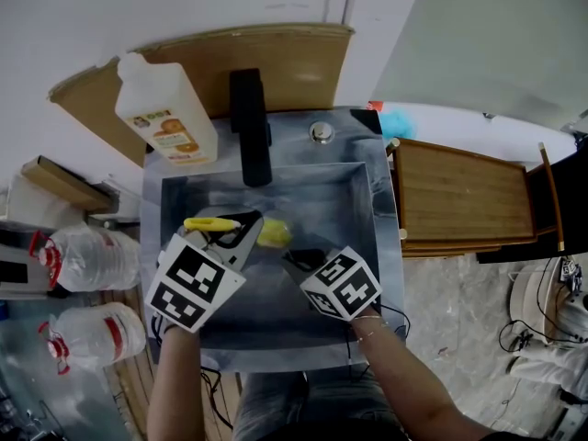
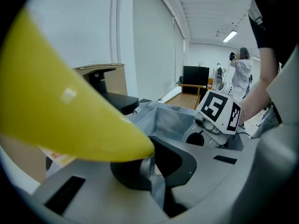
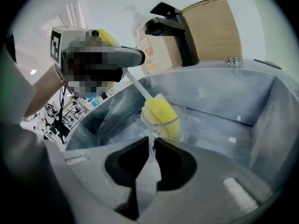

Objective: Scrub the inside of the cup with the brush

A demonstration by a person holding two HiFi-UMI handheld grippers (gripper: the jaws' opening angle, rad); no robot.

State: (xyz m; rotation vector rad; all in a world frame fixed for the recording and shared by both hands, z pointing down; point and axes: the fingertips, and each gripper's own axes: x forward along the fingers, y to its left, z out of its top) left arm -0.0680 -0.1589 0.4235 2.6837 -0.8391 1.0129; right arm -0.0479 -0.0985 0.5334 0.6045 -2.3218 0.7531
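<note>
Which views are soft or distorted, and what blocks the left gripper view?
Left gripper view: the brush handle is close to the lens, a defocused yellow smear over the upper left. Right gripper view: fisheye bows the sink walls; the foam head is sharp, the clear cup faint. Head view: even light, sharp.

The brush (image 3: 161,115) is yellow with a white stem, the cup (image 3: 163,130) clear. The sink (image 1: 367,246) is grey, the tap (image 1: 250,127) black, the bottle (image 1: 165,108) white with an orange label. Both cubes (image 1: 193,283) (image 1: 342,285) carry black-and-white squares.
</note>
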